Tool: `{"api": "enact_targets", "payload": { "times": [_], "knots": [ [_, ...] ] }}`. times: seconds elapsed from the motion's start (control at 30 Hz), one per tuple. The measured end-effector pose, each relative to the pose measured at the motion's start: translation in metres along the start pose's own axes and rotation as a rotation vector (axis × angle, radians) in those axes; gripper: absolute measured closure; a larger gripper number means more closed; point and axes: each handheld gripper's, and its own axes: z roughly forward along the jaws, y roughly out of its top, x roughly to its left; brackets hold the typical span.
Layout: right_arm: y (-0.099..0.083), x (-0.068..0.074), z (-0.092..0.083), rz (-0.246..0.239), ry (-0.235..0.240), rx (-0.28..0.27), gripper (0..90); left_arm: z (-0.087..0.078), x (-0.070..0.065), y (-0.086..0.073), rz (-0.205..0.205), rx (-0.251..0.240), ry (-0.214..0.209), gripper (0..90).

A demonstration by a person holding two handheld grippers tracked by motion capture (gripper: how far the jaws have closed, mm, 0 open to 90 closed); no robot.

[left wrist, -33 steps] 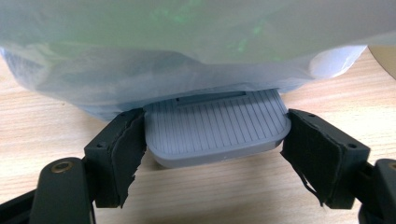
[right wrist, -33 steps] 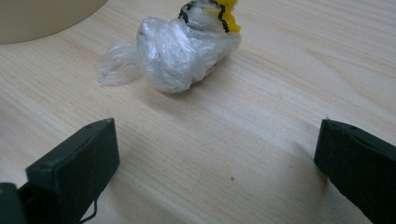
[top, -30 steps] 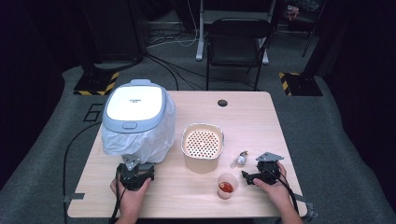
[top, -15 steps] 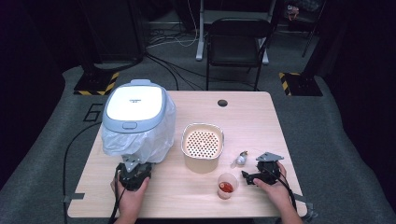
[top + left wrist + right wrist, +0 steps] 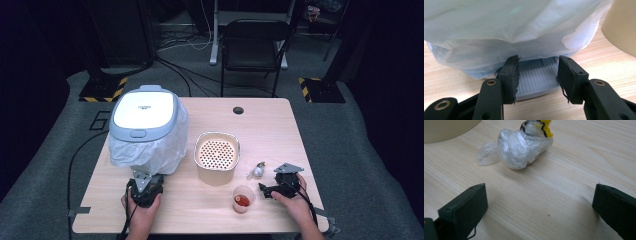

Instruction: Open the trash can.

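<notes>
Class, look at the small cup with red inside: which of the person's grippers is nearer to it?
Right. The right gripper sits just beside the cup, apart from it. The left gripper is far across the table, by the bagged cooker.

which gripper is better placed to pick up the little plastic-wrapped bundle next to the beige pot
Right. The right gripper is open, facing the wrapped bundle just ahead; the left gripper sits at the bagged cooker.

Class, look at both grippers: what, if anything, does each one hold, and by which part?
Nothing is held. The left gripper is open before the plastic-covered rice cooker; the right gripper is open, short of the small plastic-wrapped bundle.
</notes>
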Motion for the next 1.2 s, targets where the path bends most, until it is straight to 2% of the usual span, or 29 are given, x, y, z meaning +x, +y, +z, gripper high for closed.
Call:
{"api": "enact_targets", "payload": {
  "times": [0.17, 0.23, 0.27, 0.33, 0.4, 0.7, 0.8, 0.87, 0.9, 1.03, 1.13, 1.2],
  "knots": [
    [0.000, 0.000, 0.000, 0.000, 0.000, 0.000, 0.0, 0.003, 0.000, 0.000, -0.016, 0.019, -0.003, 51.8],
    [0.000, 0.000, 0.000, 0.000, 0.000, 0.000, 0.0, 0.005, 0.001, 0.001, 0.000, 0.065, -0.007, 51.9],
    [0.000, 0.000, 0.000, -0.001, 0.000, 0.000, 0.0, 0.007, -0.001, 0.001, -0.012, 0.063, -0.006, 52.1],
    [0.000, 0.000, 0.000, 0.000, 0.000, 0.000, 0.0, 0.007, 0.000, 0.001, 0.009, 0.082, -0.003, 52.8],
    [0.000, 0.000, 0.000, 0.002, -0.001, 0.000, 0.0, 0.007, 0.001, 0.001, -0.015, 0.080, -0.015, 52.8],
    [0.000, 0.000, 0.000, 0.003, -0.003, 0.000, 0.5, 0.009, 0.002, 0.002, -0.021, 0.079, -0.019, 52.9],
    [0.000, 0.000, -0.001, -0.004, 0.006, -0.007, 4.3, 0.008, 0.002, 0.002, -0.018, 0.083, -0.018, 53.0],
    [0.000, 0.000, -0.004, 0.001, 0.007, -0.002, 11.4, 0.008, 0.002, 0.002, -0.020, 0.081, -0.019, 52.9],
    [0.000, -0.002, -0.004, -0.012, 0.006, -0.014, 15.9, 0.008, 0.002, 0.002, -0.017, 0.084, -0.018, 53.0],
    [0.001, -0.003, -0.009, -0.007, 0.007, -0.002, 24.3, 0.008, 0.002, 0.002, -0.015, 0.090, -0.019, 53.0],
    [0.003, -0.003, -0.015, -0.003, 0.001, 0.012, 25.6, 0.008, 0.002, 0.002, -0.017, 0.089, -0.019, 52.9],
    [0.006, -0.003, -0.020, 0.004, -0.003, -0.009, 26.7, 0.008, 0.003, 0.002, -0.013, 0.090, -0.019, 53.0]
  ]
}}
